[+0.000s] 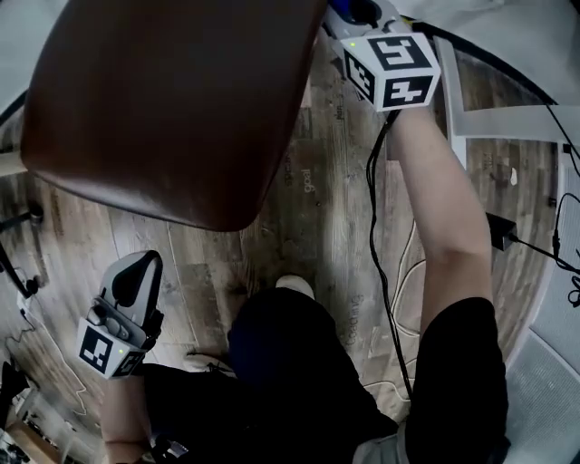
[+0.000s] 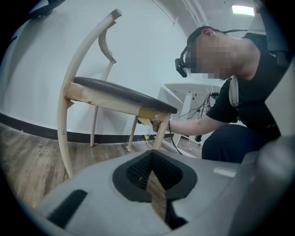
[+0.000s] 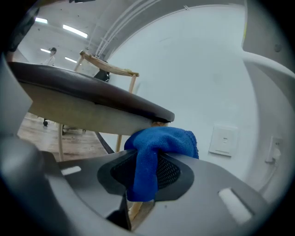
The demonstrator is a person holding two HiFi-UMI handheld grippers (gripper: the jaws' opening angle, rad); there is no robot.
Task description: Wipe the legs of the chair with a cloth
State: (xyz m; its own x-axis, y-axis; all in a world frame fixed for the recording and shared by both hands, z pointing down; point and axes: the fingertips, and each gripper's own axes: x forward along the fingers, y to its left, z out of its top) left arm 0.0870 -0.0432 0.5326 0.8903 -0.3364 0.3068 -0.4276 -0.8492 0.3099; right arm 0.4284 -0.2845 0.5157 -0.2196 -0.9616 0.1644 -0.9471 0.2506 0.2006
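Observation:
The chair's brown seat [image 1: 163,100] fills the upper left of the head view. In the left gripper view it stands on pale wooden legs [image 2: 64,138] with a curved back. My right gripper [image 3: 147,173] is shut on a blue cloth [image 3: 161,140], and the cloth is pressed against the top of a front leg [image 2: 159,133] just under the seat [image 3: 83,99]. From above, the right gripper [image 1: 362,27] reaches in beneath the seat's edge. My left gripper [image 1: 136,276] hangs low at the left, away from the chair, its jaws [image 2: 154,173] shut with nothing in them.
A black cable [image 1: 385,272] trails from the right gripper over the wood floor to a power adapter [image 1: 500,228]. A white table [image 2: 184,97] with cables stands behind the chair. On the white wall there is a socket plate [image 3: 223,139]. The person crouches, knee and shoe [image 1: 294,285] beside the chair.

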